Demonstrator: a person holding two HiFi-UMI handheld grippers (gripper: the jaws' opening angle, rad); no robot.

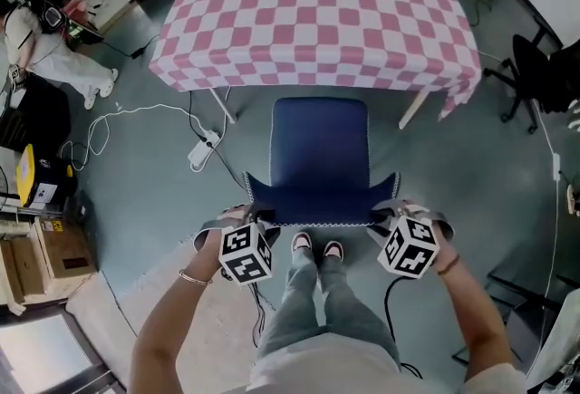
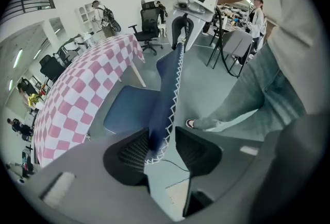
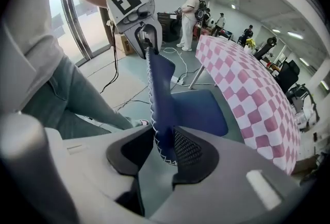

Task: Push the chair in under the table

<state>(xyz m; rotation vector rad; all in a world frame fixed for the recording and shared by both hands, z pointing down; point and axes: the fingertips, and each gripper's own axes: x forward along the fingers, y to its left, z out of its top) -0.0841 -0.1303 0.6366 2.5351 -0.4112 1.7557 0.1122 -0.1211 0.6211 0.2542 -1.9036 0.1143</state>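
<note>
A blue chair (image 1: 319,157) with white stitched edging stands in front of a table (image 1: 317,12) covered in a pink-and-white checked cloth; its seat sits just outside the table's near edge. My left gripper (image 1: 239,220) is at the left top corner of the chair back, my right gripper (image 1: 397,213) at the right top corner. In the left gripper view the chair back (image 2: 167,94) runs between the jaws of the left gripper (image 2: 160,148), lying against one pad with a gap at the other. The right gripper (image 3: 164,151) likewise straddles the chair back (image 3: 160,89), jaws apart.
A white power strip (image 1: 199,150) and cables lie on the floor left of the chair. A black office chair (image 1: 544,75) stands at the right, cardboard boxes (image 1: 45,247) at the left. The person's shoes (image 1: 317,247) are right behind the chair. Another person (image 1: 36,39) stands far left.
</note>
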